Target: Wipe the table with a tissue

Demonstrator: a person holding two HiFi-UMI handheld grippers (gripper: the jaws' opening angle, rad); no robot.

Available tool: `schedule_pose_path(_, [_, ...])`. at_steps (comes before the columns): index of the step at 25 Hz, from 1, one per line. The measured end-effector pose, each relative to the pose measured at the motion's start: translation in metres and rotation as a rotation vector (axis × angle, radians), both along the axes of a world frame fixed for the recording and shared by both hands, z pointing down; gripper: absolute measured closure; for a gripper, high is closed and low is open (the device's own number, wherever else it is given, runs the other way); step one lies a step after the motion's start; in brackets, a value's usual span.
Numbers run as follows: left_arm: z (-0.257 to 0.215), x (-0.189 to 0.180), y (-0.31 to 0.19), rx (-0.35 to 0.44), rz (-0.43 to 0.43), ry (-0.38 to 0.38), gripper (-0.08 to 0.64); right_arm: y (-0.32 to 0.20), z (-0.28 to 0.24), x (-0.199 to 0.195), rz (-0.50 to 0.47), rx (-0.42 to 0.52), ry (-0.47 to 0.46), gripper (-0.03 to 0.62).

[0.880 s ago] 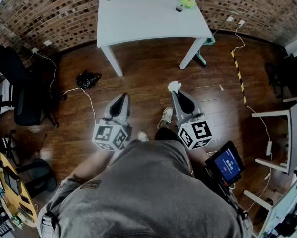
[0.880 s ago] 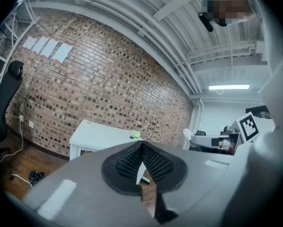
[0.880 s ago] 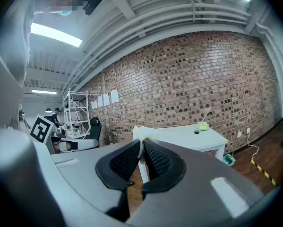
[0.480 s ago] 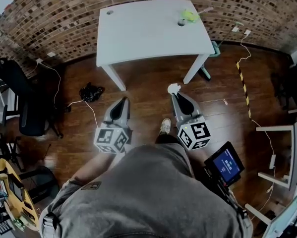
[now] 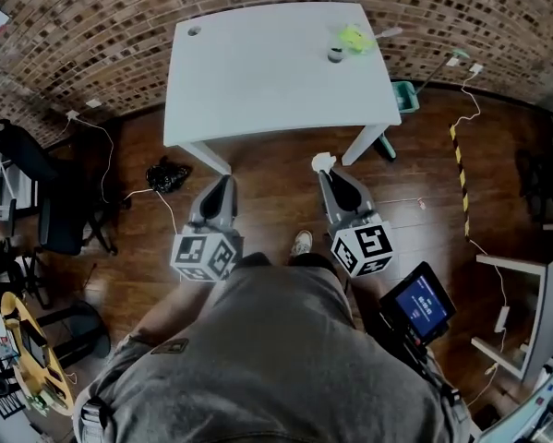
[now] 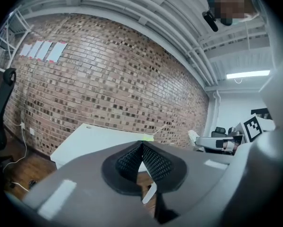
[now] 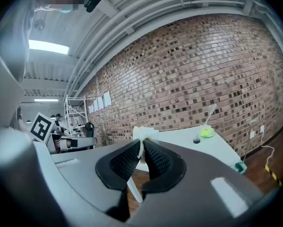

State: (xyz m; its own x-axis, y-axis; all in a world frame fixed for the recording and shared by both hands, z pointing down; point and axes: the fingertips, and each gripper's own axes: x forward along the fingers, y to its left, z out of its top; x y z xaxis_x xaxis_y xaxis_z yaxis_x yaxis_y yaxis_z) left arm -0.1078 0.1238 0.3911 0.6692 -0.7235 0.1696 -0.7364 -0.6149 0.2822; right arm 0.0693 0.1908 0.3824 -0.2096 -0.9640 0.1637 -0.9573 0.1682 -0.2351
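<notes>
Against the brick wall, the white table sits upper centre. Mid-frame, our right gripper pinches the tissue; our left gripper is closed on nothing. We should lay the tissue flat on the table, then sweep.

person is standing with both grippers held low in front of the torso, side by side, apart, both pointing forward and slightly down. left gripper: jaws are pressing together, the ribbed pads meeting at the tips, closed on themselves. right gripper: jaws are clamping a white tissue, with a tuft sticking out past the tips. marker cubes are sitting at the near end of each gripper. left forearm is reaching forward from under the sleeve.
</notes>
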Motion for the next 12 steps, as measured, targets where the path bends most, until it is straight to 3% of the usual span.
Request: schedule_pose_path(12, [0.024, 0.018, -0.065, -0.047, -0.009, -0.02, 0.558, -0.066, 0.031, 0.029, 0.006, -0.074, -0.012, 0.555])
